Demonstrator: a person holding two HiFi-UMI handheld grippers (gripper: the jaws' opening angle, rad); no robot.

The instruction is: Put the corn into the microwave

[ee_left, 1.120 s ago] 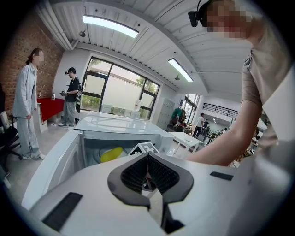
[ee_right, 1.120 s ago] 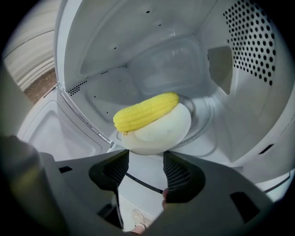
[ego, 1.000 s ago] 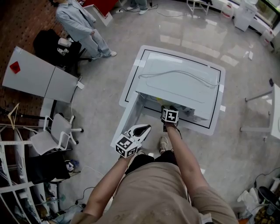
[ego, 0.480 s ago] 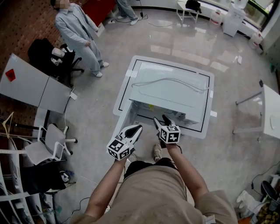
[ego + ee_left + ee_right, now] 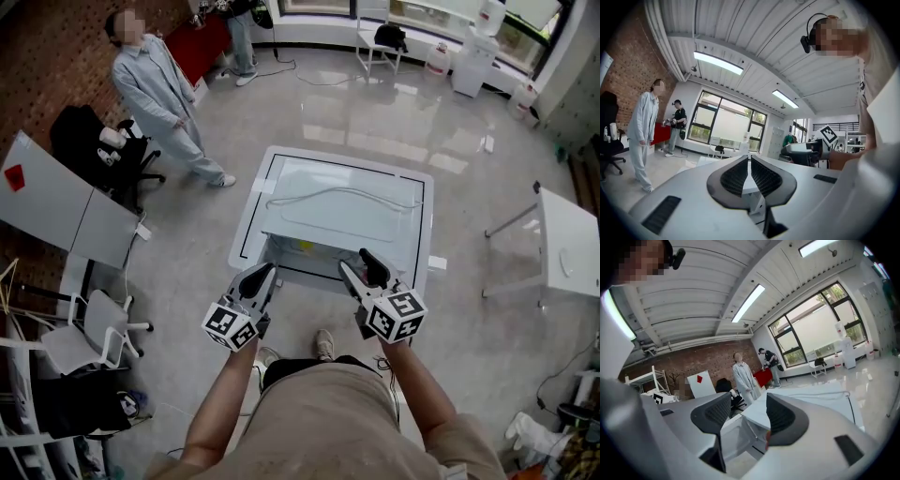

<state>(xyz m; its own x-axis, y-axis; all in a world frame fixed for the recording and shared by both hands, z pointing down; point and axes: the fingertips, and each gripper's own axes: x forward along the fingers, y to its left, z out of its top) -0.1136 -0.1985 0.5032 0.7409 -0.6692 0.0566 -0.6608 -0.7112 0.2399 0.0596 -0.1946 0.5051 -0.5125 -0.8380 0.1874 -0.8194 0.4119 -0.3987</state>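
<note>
L tool (image 5: 264, 274) jaws together, nothing in it; R tool (image 5: 359, 265) jaws apart, empty. Both at bench (image 5: 249, 228) front edge, facing microwave (image 5: 347, 214).

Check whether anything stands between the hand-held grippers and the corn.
Nothing visible does. The corn, a small yellow patch, lies in the microwave's open front; the left hand-held gripper and right hand-held gripper hang just before it, with bare space between.

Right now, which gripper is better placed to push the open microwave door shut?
Left, probably. The left gripper hangs on the side where the door swings out. The right gripper faces the opening, farther from it.
</note>
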